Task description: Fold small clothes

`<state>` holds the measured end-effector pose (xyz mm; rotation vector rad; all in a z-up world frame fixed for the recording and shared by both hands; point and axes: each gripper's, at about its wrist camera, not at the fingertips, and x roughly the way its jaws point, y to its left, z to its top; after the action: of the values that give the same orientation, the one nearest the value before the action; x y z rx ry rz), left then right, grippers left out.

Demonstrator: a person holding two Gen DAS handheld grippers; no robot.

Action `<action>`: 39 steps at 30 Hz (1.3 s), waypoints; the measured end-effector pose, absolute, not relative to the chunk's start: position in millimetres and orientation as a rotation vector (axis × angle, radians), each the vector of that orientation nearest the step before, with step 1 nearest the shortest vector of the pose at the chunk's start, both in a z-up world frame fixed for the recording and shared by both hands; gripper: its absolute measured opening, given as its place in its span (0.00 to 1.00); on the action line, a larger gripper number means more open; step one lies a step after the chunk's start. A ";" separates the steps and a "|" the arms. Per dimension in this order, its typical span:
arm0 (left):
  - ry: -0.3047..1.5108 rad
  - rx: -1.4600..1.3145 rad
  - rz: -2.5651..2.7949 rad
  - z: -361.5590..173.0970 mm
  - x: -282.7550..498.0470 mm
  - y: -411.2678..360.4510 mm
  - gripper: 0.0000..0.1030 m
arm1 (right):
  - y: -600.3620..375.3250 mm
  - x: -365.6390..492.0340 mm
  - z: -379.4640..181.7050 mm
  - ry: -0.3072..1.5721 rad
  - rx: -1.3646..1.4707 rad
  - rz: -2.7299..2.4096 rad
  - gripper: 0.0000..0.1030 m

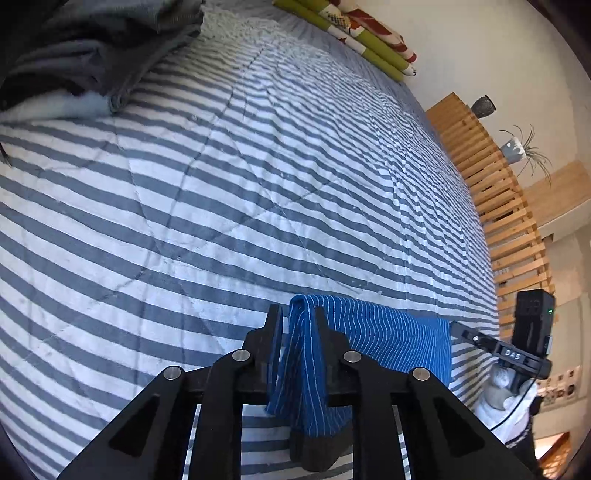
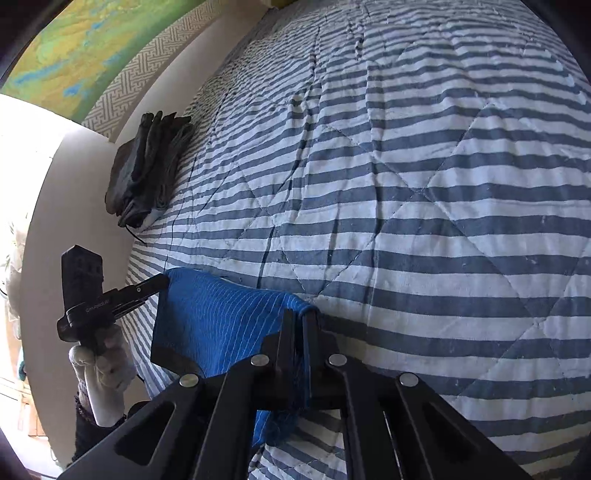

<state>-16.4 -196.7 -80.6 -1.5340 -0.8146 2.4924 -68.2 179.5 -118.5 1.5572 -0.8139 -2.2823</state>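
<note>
A small blue garment with thin white stripes (image 1: 388,336) hangs stretched between both grippers above the striped quilt (image 1: 221,184). My left gripper (image 1: 299,314) is shut on one top corner, with cloth draping down between its fingers. At the right edge of the left wrist view the right gripper (image 1: 456,326) pinches the other corner. In the right wrist view my right gripper (image 2: 301,314) is shut on the blue garment (image 2: 214,317), and the left gripper (image 2: 164,282), held by a white-gloved hand (image 2: 101,365), grips the far corner. The garment has a dark waistband (image 1: 317,450) at its lower end.
A stack of folded dark grey clothes (image 1: 99,55) lies at the quilt's far left, and the same dark stack (image 2: 147,166) sits near the bed's edge in the right wrist view. Rolled colourful fabric (image 1: 354,33) lies at the bed's far side. A wooden slatted frame (image 1: 498,206) stands to the right.
</note>
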 end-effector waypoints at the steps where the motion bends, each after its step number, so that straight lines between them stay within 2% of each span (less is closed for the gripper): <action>1: -0.778 -1.509 2.520 -72.7 -12.3 -194.2 0.16 | 178.0 -62.3 -108.5 -0.752 1.540 -2.333 0.05; 5: -0.625 -1.397 2.503 -51.3 -9.3 -158.4 0.16 | 153.4 -45.6 -72.6 -0.517 1.415 -2.472 0.05; 9: -0.588 -1.449 2.414 -71.2 -31.1 -122.6 0.16 | 103.0 -54.6 -72.8 -0.374 1.384 -2.434 0.05; 13: -0.516 -1.590 2.451 -111.8 -48.4 -119.8 0.13 | 82.6 -73.0 -102.8 -0.397 1.455 -2.391 0.05; 14: -0.538 -1.579 2.448 -116.5 -47.4 -124.2 0.09 | 81.6 -77.1 -114.5 -0.394 1.493 -2.376 0.05; 16: -0.619 -1.569 2.428 -115.0 -43.7 -136.0 0.08 | 85.0 -78.4 -132.6 -0.387 1.531 -2.365 0.00; 18: -0.647 -1.531 2.455 -102.4 -33.4 -142.9 0.08 | 92.9 -75.3 -129.0 -0.440 1.519 -2.353 0.00; 21: -0.595 -1.479 2.470 -82.9 -8.6 -142.5 0.08 | 101.9 -58.5 -106.3 -0.491 1.465 -2.371 0.05; 26: -0.428 -1.475 2.465 -76.1 44.5 -118.3 0.09 | 98.3 -10.7 -77.8 -0.410 1.401 -2.407 0.05; 27: -0.383 -1.478 2.481 -76.2 51.0 -115.0 0.09 | 96.5 0.2 -74.9 -0.389 1.392 -2.423 0.07; 28: -0.365 -1.479 2.478 -76.9 54.7 -112.9 0.10 | 93.9 11.7 -73.2 -0.367 1.382 -2.437 0.12; 31: -0.376 -1.473 2.499 -76.8 58.4 -115.0 0.13 | 80.8 43.6 -71.7 -0.285 1.365 -2.501 0.23; 34: -0.469 -1.448 2.515 -74.8 59.4 -124.8 0.16 | 61.5 62.4 -79.4 -0.159 1.388 -2.547 0.29; 36: -0.516 -1.442 2.519 -74.5 61.1 -132.7 0.22 | 52.3 64.6 -87.4 -0.101 1.411 -2.555 0.29; 39: -0.617 -1.448 2.502 -76.1 64.0 -148.2 0.22 | 47.8 56.6 -94.9 -0.096 1.428 -2.579 0.29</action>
<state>64.0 -148.2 -76.1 -1.4485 -0.6166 2.5021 56.6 47.8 -94.9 1.4282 -0.0958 -2.5793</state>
